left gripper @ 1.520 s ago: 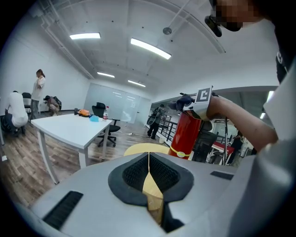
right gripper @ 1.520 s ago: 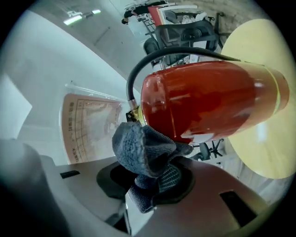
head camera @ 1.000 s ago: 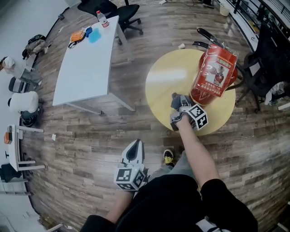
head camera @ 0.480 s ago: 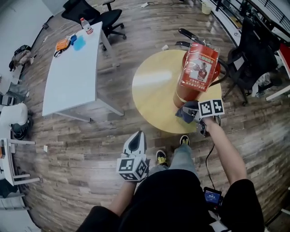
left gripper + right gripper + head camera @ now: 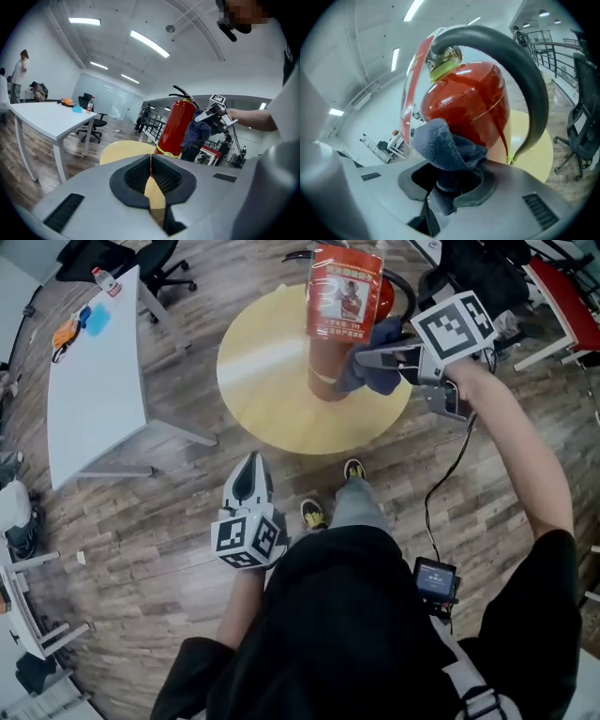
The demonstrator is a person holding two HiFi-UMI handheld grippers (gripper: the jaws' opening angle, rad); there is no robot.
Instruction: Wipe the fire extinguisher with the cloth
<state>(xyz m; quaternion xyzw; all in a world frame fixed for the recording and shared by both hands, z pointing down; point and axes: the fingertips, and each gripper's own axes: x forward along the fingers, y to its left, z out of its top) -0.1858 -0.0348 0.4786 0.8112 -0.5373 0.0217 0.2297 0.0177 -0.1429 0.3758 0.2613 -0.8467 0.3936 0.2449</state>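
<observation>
A red fire extinguisher (image 5: 330, 357) with a black hose (image 5: 525, 70) and a hanging label card stands upright on a round yellow table (image 5: 253, 381). My right gripper (image 5: 364, 360) is shut on a dark blue cloth (image 5: 377, 369) and holds it against the upper right side of the cylinder. In the right gripper view the bunched cloth (image 5: 445, 145) rests on the red shoulder of the extinguisher (image 5: 473, 103). My left gripper (image 5: 251, 465) hangs low over the floor, short of the table, shut and empty. Its view shows the extinguisher (image 5: 180, 124) and the cloth (image 5: 197, 133) ahead.
A long white table (image 5: 94, 381) with a bottle and small items stands at the left, with an office chair (image 5: 169, 259) behind it. Dark chairs and red furniture (image 5: 487, 268) crowd the right. A cable hangs from my right hand. People (image 5: 18, 75) stand far left.
My right gripper has risen with the cloth from the foot of the extinguisher to its upper part and rolled over. The left gripper has drifted a little.
</observation>
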